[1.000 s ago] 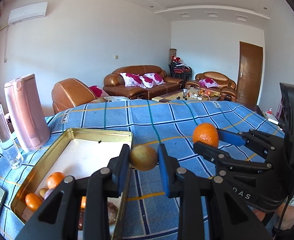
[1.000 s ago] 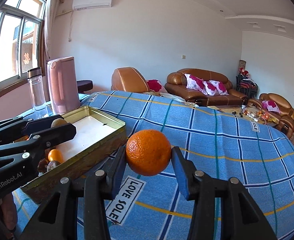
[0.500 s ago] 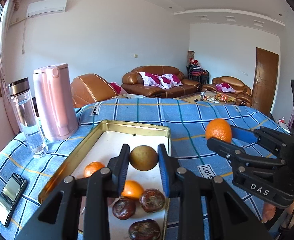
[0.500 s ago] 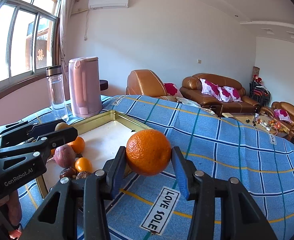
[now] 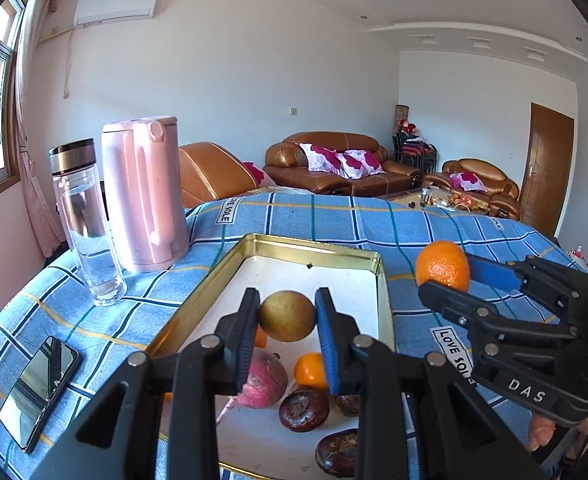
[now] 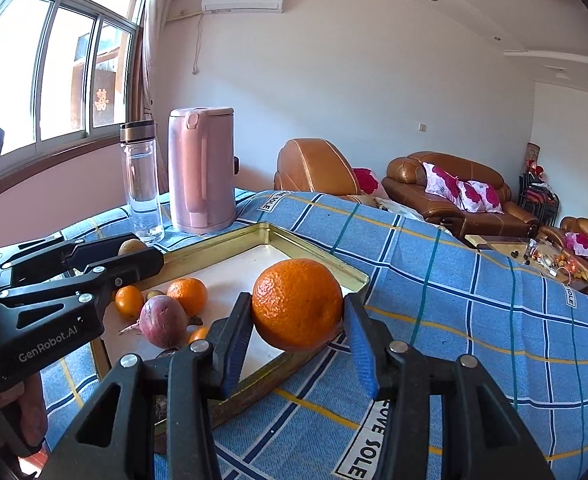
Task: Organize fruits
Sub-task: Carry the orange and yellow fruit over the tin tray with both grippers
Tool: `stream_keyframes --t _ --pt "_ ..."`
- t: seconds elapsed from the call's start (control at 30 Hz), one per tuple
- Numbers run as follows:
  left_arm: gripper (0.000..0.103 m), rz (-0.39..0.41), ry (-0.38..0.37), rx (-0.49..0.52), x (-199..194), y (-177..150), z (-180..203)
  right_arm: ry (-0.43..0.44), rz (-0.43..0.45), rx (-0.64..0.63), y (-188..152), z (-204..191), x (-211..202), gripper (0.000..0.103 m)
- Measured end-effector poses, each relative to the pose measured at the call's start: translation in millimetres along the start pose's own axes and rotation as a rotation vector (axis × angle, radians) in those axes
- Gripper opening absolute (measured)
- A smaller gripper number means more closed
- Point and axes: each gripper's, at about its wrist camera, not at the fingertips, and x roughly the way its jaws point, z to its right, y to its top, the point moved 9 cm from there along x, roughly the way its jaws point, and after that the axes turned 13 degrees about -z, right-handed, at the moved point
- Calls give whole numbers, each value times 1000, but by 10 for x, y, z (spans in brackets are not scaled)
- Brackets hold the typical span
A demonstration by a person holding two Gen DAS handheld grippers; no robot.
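Blue-padded left claw (image 5: 287, 340) pinches a yellow-brown fruit (image 5: 287, 315) at lower centre, above the gold tray (image 5: 314, 246). At right, the right claw (image 6: 297, 334) clamps an orange (image 6: 297, 304) over the tray's edge.

brown-yellow round fruit (image 5: 288, 315): clamped, held over tray centre | large orange (image 6: 297, 304): pebbled skin, clamped, above tray's near rim | gold tin tray (image 5: 385, 312): flat on checked cloth, white floor | in tray at 6 o'clock: reddish radish (image 5: 263, 380), small oranges (image 5: 311, 370), dark wrinkled fruits (image 5: 303, 410)
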Motion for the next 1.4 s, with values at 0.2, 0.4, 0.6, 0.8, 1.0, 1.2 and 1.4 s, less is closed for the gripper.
stream_keyframes --t 0.2,0.4,0.6,0.8,1.0,1.2,1.4 --pt "29 -10 15 -24 29 -31 -174 14 -8 -25 27 -163 56 47" --pt "30 -20 41 -55 33 -63 -409 33 -23 -40 23 -297 136 47" --pt "29 -47 52 -74 106 -158 -564 54 -38 -63 1 -465 207 47" --pt "29 -78 49 -49 169 -320 -500 78 -72 -96 -82 -660 309 48" --pt "29 -100 56 -59 236 -390 -588 89 -95 -114 -160 -798 373 48" --pt "29 -113 62 -63 269 -438 -655 103 -109 -123 -199 -890 424 48" --pt "29 -126 62 -59 301 -484 -645 106 -120 -122 -236 -920 461 48"
